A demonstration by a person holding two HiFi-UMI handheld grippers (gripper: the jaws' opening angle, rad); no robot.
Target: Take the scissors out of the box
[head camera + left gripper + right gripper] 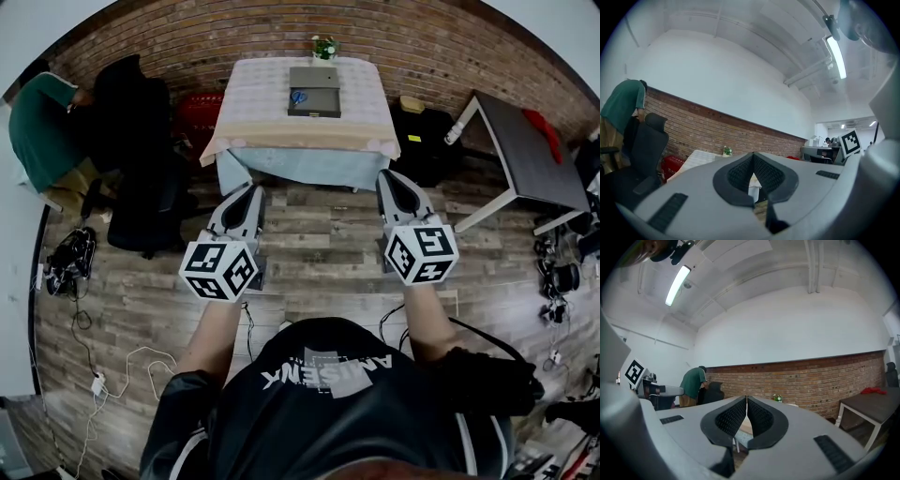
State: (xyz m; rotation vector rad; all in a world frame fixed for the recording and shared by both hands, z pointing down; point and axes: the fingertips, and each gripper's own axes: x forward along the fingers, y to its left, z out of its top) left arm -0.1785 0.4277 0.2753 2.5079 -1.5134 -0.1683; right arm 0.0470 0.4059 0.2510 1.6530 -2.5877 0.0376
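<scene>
Scissors (298, 97), blue-handled, lie in the grey box (315, 112) toward the far edge of the worktop (262, 117). I'm on the approach. The left tongs (251, 191) and right tongs (388, 178) are both closed, empty and well short of it. Next I'd close in and open one pair.

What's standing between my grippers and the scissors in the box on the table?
Nothing visible. Only bare wooden floor separates the left gripper and right gripper from the table, and the blue scissors lie uncovered in the box on it.
</scene>
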